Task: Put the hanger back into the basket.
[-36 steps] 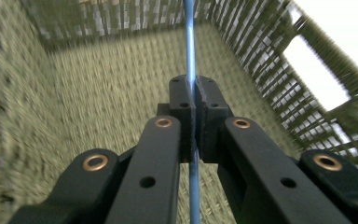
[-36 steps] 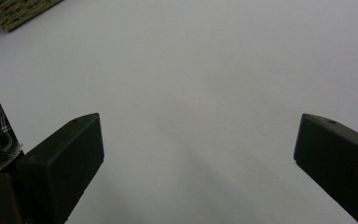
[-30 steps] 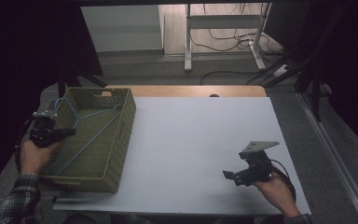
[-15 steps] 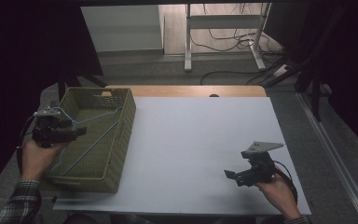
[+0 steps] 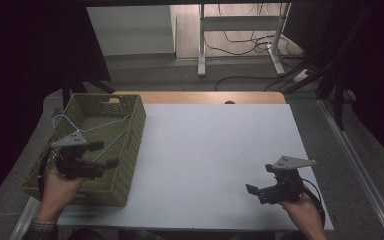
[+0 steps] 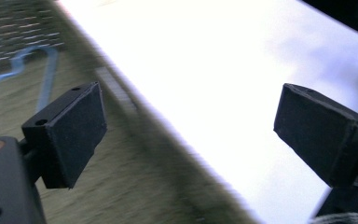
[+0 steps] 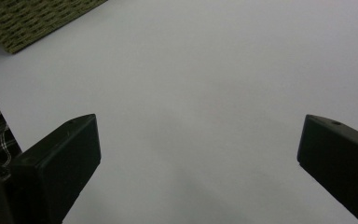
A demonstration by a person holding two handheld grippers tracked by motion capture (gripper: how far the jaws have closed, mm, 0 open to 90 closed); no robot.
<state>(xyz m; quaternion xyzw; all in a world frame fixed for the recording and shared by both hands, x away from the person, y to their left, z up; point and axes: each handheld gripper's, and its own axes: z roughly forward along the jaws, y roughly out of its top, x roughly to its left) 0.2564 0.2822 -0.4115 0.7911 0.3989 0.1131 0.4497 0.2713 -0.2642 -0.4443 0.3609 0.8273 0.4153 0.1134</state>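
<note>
Hanger point(image 5: 87, 127), pale blue wire, lies in the basket point(image 5: 137, 125), just beyond the left claw point(image 5: 105, 155). That claw's jaws have just been opening and now stand wide with nothing between them. Risk: its tips hang over the basket's right wall, so a low sweep could snag the weave. Well apart, the right claw point(image 5: 252, 192) waits wide and empty above the table point(image 5: 210, 145).
</note>
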